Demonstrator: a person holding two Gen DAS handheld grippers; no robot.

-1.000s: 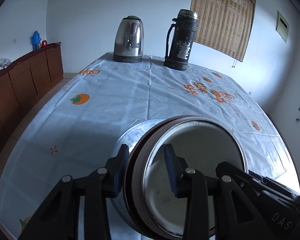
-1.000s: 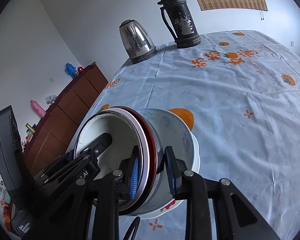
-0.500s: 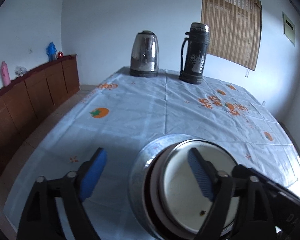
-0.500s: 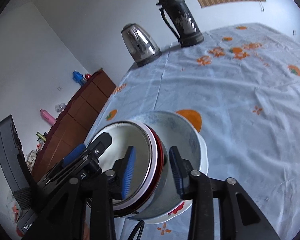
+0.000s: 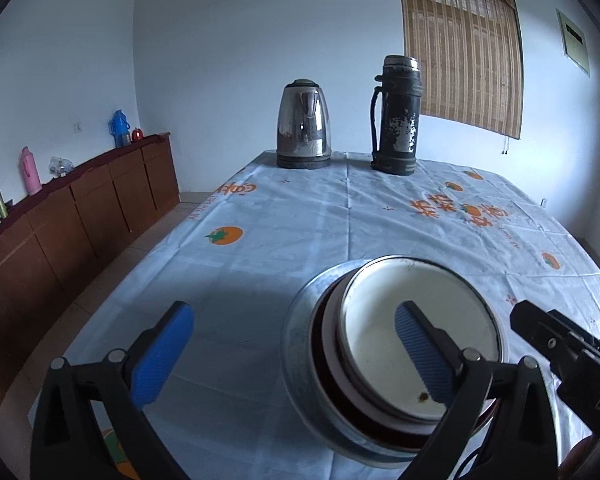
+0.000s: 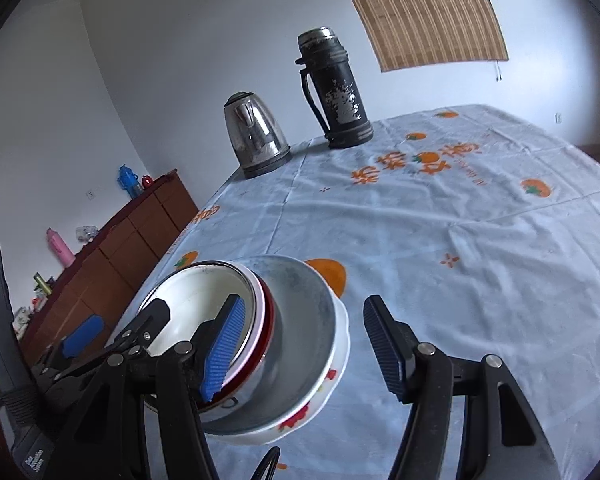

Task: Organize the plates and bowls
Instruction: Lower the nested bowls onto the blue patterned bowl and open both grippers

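Dull, brushed grey metal on the wide bowl (image 6: 308, 320), glossy white glaze with red flowers on the dish (image 6: 332, 376) beneath it, smooth white enamel with a thin metal rim on the inner bowl (image 5: 416, 332). Thin, creased, faintly shiny plastic-looking tablecloth (image 5: 300, 216); polished steel on the kettle (image 5: 303, 124); scuffed, flaking black paint on the flask (image 5: 396, 116). Ribbed blue rubbery pads (image 5: 162, 360) on matt black plastic fingers; matt brown wood on the sideboard (image 5: 80, 216).

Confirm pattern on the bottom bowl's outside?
White with red flowers, bottom bowl; right wrist view shows it best.
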